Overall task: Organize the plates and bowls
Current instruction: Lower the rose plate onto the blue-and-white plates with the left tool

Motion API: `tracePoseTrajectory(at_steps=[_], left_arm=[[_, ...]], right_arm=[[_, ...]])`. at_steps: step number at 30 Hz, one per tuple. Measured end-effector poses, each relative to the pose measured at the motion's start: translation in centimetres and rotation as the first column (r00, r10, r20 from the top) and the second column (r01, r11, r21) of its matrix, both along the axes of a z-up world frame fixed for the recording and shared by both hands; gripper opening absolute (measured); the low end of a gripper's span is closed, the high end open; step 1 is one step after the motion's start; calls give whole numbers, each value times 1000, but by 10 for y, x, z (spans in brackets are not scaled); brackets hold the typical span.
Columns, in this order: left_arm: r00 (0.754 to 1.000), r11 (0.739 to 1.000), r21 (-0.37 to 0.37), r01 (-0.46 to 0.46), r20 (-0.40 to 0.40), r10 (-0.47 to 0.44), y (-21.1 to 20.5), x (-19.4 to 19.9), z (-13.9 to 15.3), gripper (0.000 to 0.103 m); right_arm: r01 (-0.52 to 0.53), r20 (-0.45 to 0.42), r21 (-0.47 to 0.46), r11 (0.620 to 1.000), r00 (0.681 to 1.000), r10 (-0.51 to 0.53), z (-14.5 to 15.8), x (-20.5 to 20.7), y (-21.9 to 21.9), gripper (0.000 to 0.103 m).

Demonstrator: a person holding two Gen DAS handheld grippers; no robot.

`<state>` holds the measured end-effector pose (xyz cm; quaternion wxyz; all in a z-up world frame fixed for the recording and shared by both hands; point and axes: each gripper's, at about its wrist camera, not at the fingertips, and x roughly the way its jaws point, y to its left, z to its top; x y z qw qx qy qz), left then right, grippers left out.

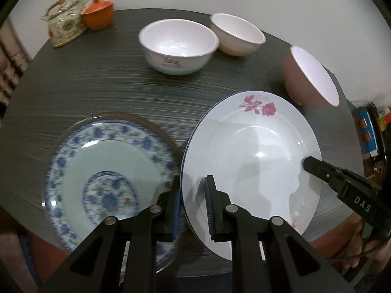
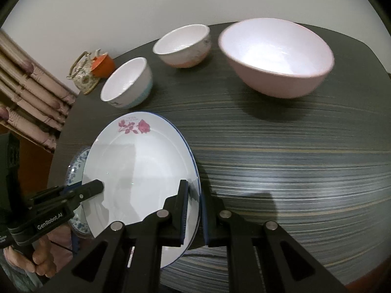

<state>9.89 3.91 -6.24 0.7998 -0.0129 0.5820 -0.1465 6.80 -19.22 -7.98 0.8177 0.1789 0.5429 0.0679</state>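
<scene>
1. A dark striped bench (image 2: 281,171) fills both views and carries all the crockery.
2. A white rose plate (image 1: 256,151) is held tilted above the bench, gripped on opposite rims by both grippers; in the right wrist view its near edge overlaps the blue plate (image 1: 102,171).
3. The blue plate, patterned with blue flowers, is seen lying on the bench just left of the rose plate in the left wrist view, blurred.
4. A large pink bowl (image 2: 276,58) is seen upright at the far right of the bench, apart from the plates.
5. A white bowl (image 1: 178,46) with a teal base is seen behind the plates, and a pink-based bowl (image 1: 237,34) sits just beside it, farther back.
6. The left gripper (image 1: 193,205) has its jaws closed on the rose plate's left rim, one pad on top and one beneath.
7. The right gripper (image 2: 194,212) has its jaws clamped on the plate's right rim in the same way.
8. A floral teapot (image 1: 64,18) is seen at the far left corner of the bench, with an orange cup (image 1: 97,14) touching it.
9. A hand (image 2: 41,258) is seen wrapped round the left gripper's handle.
</scene>
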Motion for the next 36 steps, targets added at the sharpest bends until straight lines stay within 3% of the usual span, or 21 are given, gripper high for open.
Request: tracePoseTrajectory(at_steps=[19, 36], left_arm=[[972, 972, 27, -234, 5, 234, 138, -14, 12, 15], [956, 957, 11, -291, -44, 291, 156, -2, -23, 16]], right_arm=[[-196, -1, 21, 980, 981, 196, 4, 21, 129, 10], [-219, -40, -20, 975, 975, 219, -19, 33, 157, 11]])
